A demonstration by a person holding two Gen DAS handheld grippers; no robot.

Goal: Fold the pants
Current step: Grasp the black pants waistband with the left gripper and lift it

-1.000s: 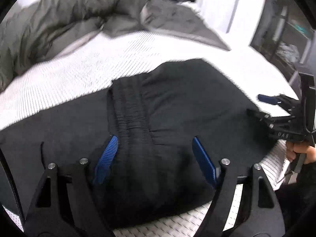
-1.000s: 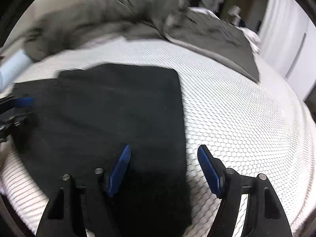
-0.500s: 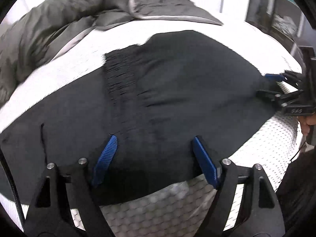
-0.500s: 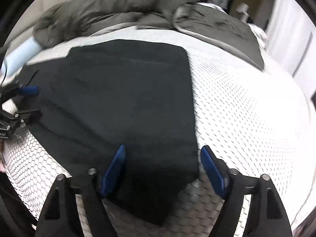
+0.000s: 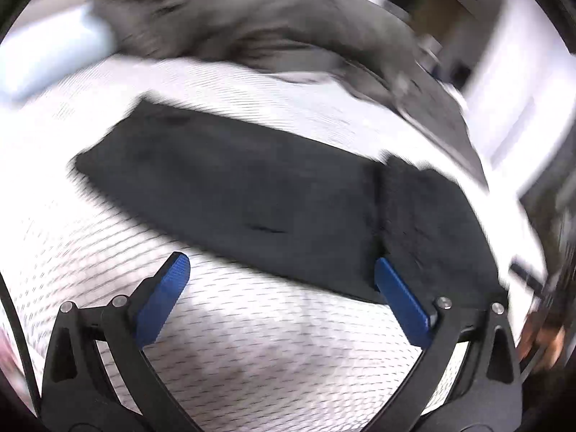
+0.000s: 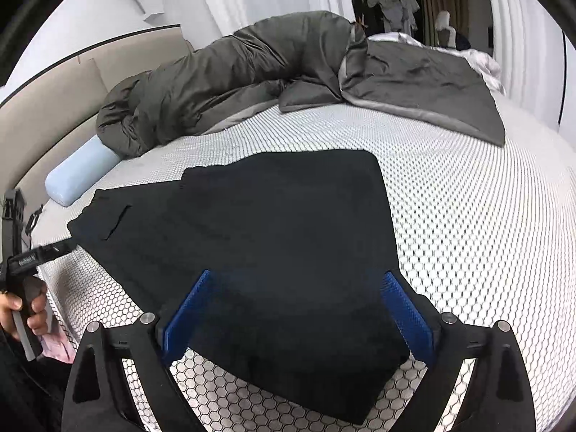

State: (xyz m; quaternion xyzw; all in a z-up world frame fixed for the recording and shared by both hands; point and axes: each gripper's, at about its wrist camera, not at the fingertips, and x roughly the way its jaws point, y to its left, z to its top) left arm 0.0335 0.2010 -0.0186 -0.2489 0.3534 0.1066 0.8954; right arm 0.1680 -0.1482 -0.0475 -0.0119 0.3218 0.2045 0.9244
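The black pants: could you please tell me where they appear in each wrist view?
Left wrist: black pants run as a blurred band across the middle, upper left to lower right.
Right wrist: black pants fill the centre, down between the fingers.
Shared landmark: the grey duvet behind them.

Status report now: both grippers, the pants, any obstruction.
Left gripper and right gripper both opening, nothing gripped. Black fabric pants lying flat, partly folded, on white mesh mattress. Grey duvet behind, clear of them.
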